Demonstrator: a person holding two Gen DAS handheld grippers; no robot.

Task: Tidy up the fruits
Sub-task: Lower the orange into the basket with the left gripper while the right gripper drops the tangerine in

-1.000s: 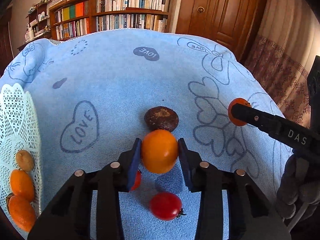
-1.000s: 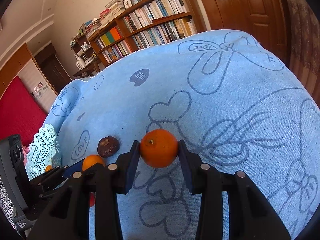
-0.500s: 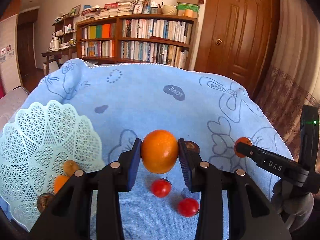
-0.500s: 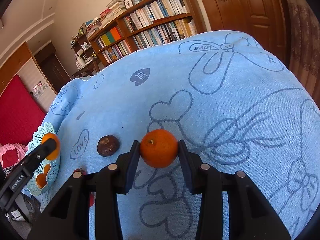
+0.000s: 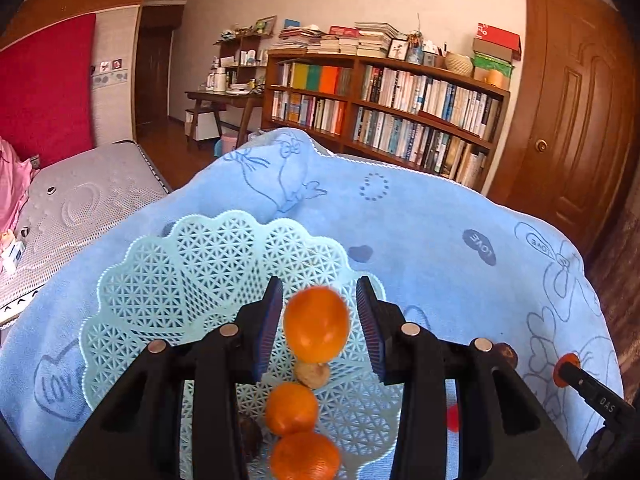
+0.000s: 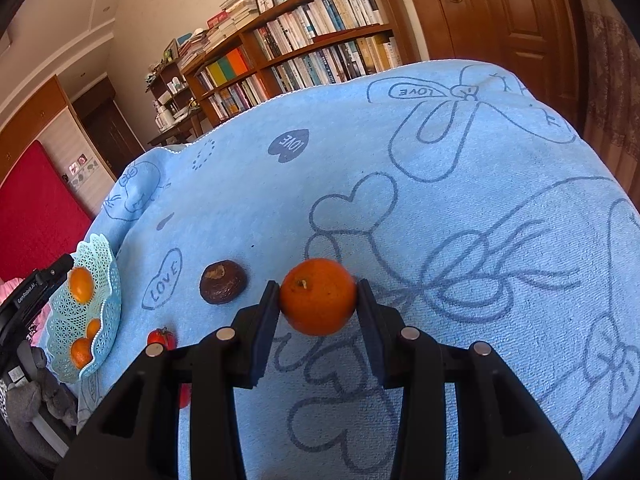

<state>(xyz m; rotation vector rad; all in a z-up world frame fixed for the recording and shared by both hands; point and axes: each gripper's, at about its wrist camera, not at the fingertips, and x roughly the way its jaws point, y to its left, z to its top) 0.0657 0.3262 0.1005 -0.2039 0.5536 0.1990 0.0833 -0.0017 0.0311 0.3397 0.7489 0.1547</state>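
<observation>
Left gripper (image 5: 319, 322): jaws parted, an orange (image 5: 316, 323) loose between them above the basket (image 5: 168, 280). Right gripper (image 6: 318, 308): clamped on a second orange (image 6: 318, 296) over the towel (image 6: 440, 200). Only the right view shows the whole brown fruit (image 6: 222, 282).

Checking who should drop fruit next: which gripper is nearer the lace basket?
Left. The left gripper hangs right over the basket with an orange between its fingers. The right gripper is far off across the blue towel, clamping another orange.
</observation>
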